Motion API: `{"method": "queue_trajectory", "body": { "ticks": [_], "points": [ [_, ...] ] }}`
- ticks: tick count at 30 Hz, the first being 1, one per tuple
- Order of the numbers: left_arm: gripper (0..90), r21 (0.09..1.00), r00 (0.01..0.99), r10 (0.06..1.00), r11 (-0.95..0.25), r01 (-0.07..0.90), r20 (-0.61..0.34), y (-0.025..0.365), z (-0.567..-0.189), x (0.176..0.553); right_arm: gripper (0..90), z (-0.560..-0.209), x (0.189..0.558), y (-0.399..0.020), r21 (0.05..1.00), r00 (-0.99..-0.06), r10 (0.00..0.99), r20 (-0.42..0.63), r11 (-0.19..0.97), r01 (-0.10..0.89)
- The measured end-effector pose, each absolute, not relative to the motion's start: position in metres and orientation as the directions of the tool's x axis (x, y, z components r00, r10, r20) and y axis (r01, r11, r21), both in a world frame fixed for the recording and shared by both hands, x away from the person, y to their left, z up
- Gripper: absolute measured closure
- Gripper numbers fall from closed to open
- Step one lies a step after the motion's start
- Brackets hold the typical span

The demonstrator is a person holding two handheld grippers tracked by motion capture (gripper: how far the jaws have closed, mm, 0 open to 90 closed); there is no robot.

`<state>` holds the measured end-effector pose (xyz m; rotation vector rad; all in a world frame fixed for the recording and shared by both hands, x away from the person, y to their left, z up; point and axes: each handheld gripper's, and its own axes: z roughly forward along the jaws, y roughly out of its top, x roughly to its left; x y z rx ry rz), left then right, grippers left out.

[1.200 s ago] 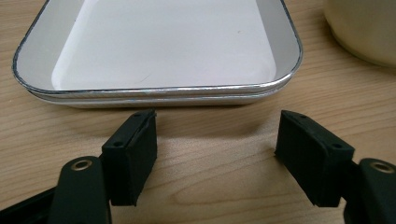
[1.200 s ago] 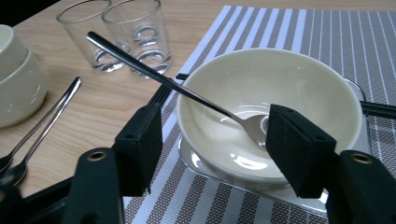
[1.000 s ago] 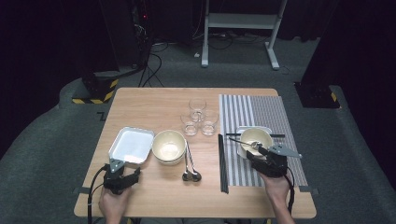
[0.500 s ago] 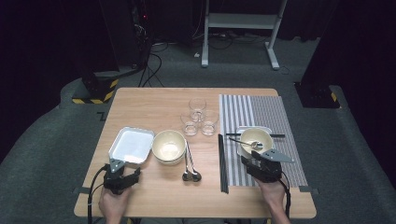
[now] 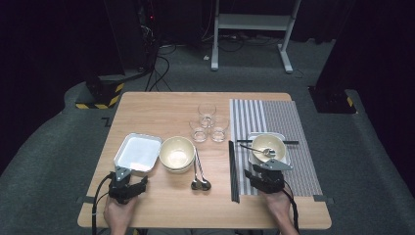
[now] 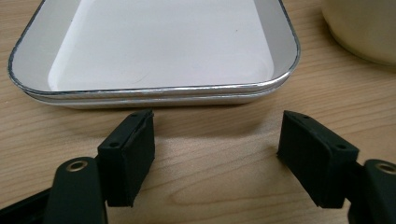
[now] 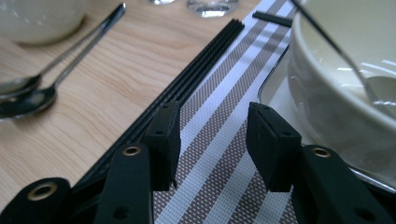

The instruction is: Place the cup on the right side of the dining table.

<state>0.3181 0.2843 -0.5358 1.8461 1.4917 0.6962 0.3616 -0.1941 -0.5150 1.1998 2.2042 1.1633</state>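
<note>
– While the left tongs (image 6: 217, 140) rest on the wood, what do they have?
– Nothing. Their jaws stand spread wide over bare table. The white tray (image 6: 154, 91) lies just ahead of the tips, not touching them, and a cream bowl (image 6: 359, 32) sits ahead and to their right.
– And further right?
– Two spoons (image 7: 28, 93) lie on the table, well to the left of the right tongs (image 7: 212, 126). Then come the black chopsticks (image 7: 187, 81), which I take to be the thing in hand.
– Where exactly?
– They lie flat along the left edge of the striped placemat (image 7: 219, 154), just outside the left jaw of the right tongs. Their long axis runs straight away from the person, nearly in line with the jaws.
– Are those tongs clenched?
– No. The jaws have just been closing, yet only placemat lies between them; they grasp nothing.
– So the next move?
– My guess: a small shift left, so the jaws straddle the sticks across their width. The right hand is much nearer. The bowl holding a spoon (image 7: 336, 93) stands close on the right.
</note>
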Motion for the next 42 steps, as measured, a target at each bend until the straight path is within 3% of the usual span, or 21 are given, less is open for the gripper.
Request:
{"method": "queue_trajectory", "body": {
  "ticks": [9,14,19,27,31,42],
  "points": [
    [20.7,0.756,0.241,0.971,-0.165,0.634,0.01,0.284,-0.536,0.319,60.9,-0.525,0.365,-0.191,0.779,-0.573,0.82,0.02,0.347,0.523],
    [14.9,0.762,0.249,0.968,-0.13,0.635,-0.042,0.286,-0.536,0.32,59.8,-0.532,0.367,-0.19,0.759,-0.575,0.818,0.007,0.371,0.536],
    [14.7,0.759,0.241,0.97,-0.13,0.637,-0.036,0.285,-0.536,0.32,53.5,-0.533,0.365,-0.188,0.76,-0.563,0.825,-0.042,0.392,0.518],
    [15.4,0.754,0.215,0.977,-0.14,0.641,-0.002,0.282,-0.535,0.318,50.2,-0.533,0.366,-0.189,0.758,-0.568,0.823,-0.025,0.386,0.526],
    [16.7,0.774,0.213,0.977,-0.133,0.619,-0.002,0.284,-0.526,0.314,43.5,-0.533,0.367,-0.19,0.757,-0.558,0.83,-0.008,0.37,0.539],
    [21.6,0.797,0.25,0.968,-0.126,0.591,-0.032,0.284,-0.503,0.316,43.3,-0.533,0.367,-0.188,0.755,-0.558,0.829,-0.017,0.377,0.537]
  ]
}}
